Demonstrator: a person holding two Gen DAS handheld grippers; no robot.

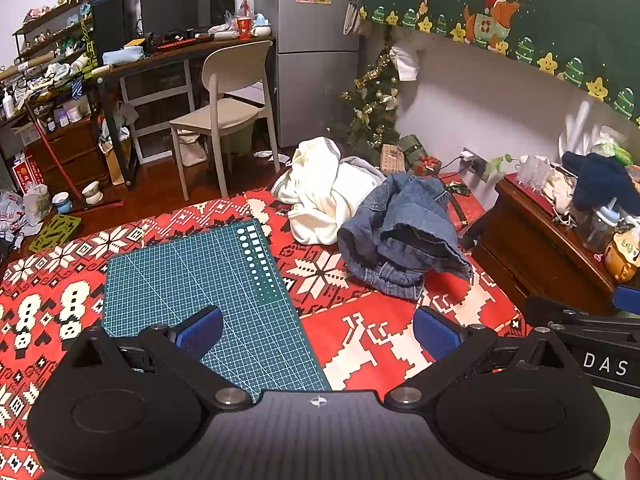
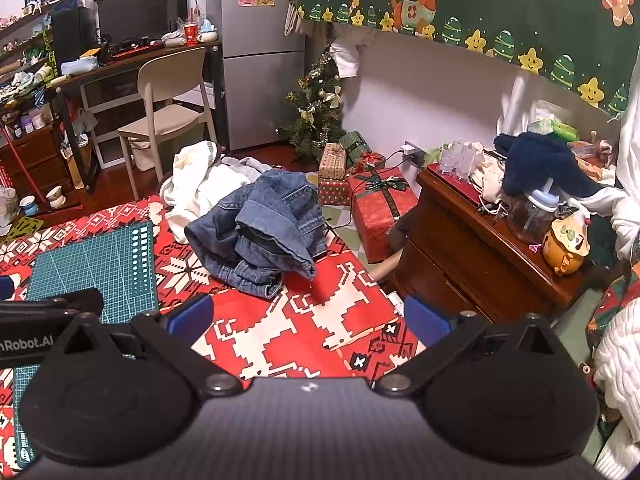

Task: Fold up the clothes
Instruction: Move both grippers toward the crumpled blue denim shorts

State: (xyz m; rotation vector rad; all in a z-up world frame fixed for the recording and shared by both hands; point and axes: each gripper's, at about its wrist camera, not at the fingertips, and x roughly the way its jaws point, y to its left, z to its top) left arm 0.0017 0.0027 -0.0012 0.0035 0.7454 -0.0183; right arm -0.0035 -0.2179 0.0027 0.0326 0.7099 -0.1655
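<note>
I have both tools hovering over the red and white snowflake-patterned cloth that covers the work surface. My left gripper has its two blue-padded fingers spread wide, with nothing between them; below them lies one dark green gridded cutting mat. My right gripper also has its two blue fingers spread wide and empty, over bare patterned cloth.

I count two garments to fold, both crumpled at the far side of the cloth. One is a blue denim garment, bunched in a heap just beyond the mat's far right corner. The other is a cream-white soft garment, piled behind and to the left of the denim, touching it. Neither tool touches either garment; both are well short of them.

From the right wrist view I see one small decorated Christmas tree against the wall, with several wrapped presents at its foot; the largest is a red box with a dark green ribbon. One dark wooden cabinet stands to the right, its top crowded with small items. Farther back are one beige plastic chair, one dark desk with a black monitor, and one grey refrigerator.
</note>
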